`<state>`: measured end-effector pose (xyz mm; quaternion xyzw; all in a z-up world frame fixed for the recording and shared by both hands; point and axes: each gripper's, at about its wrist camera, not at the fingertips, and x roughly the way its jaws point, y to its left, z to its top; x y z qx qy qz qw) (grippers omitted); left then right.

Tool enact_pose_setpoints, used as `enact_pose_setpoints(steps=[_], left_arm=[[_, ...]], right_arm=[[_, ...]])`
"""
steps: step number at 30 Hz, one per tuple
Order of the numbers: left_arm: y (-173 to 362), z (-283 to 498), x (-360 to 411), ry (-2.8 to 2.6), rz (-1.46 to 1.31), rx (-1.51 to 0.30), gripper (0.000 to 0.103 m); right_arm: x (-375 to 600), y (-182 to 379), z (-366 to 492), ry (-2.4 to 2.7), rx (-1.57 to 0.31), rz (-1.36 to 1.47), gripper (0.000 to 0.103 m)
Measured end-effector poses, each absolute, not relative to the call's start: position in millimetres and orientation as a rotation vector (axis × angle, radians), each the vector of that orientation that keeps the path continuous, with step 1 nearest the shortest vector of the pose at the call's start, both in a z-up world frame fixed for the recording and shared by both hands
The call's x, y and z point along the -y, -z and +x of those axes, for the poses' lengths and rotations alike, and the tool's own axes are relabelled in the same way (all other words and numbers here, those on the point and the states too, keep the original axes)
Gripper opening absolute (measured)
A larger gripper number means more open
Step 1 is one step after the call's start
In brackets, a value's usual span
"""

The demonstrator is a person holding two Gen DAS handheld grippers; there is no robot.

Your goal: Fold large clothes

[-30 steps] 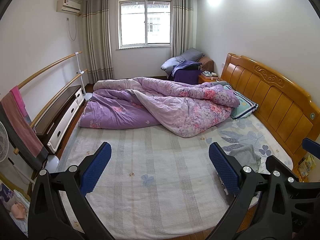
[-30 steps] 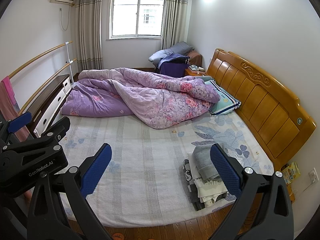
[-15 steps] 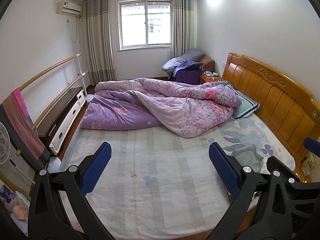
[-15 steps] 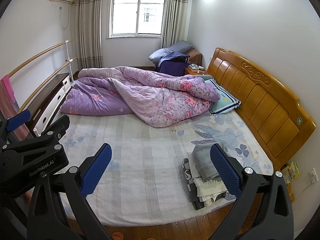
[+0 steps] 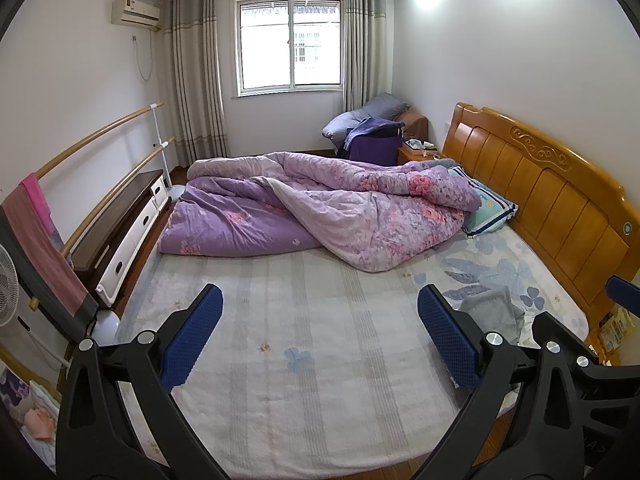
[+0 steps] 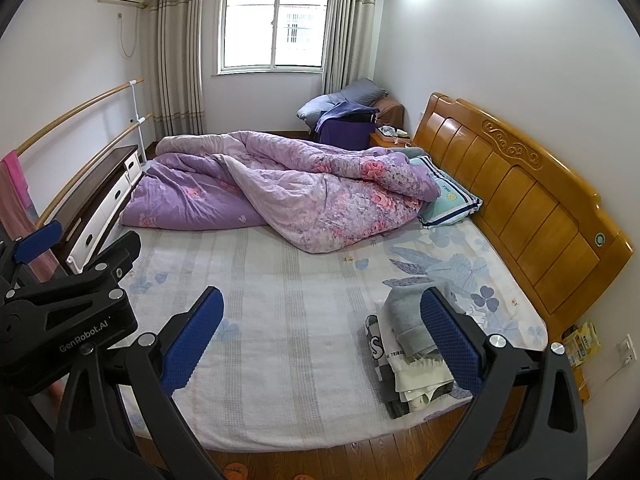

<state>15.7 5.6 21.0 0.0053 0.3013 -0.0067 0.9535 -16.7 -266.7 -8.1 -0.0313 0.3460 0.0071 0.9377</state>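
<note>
Here, folded soft clothes (image 6: 412, 344) sit stacked on the ribbed bedsheet (image 6: 288, 312).

Left gripper (image 5: 320, 336): black plastic frame, two angled arms with triangular cut-outs, silver screw heads at finger pivots. Finger pads (image 5: 192, 340) blue, fine knurled texture, rectangular with rounded tips.
Right gripper (image 6: 322, 336): same build, same blue pads (image 6: 450, 338), silver screws.
Left gripper body in right wrist view: white "GenRobot.AI" lettering on black housing, blue tab at upper edge.
</note>
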Motion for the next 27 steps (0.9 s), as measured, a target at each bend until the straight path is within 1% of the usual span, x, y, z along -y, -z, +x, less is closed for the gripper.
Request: enact_pose_setpoints(steps=[27], left_arm=[[-20.4, 18.7, -5.3, 0.014, 0.016, -0.613, 0.098]], right_arm=[[268.4, 7.6, -14.7, -0.015, -0.711, -0.065, 0.095]])
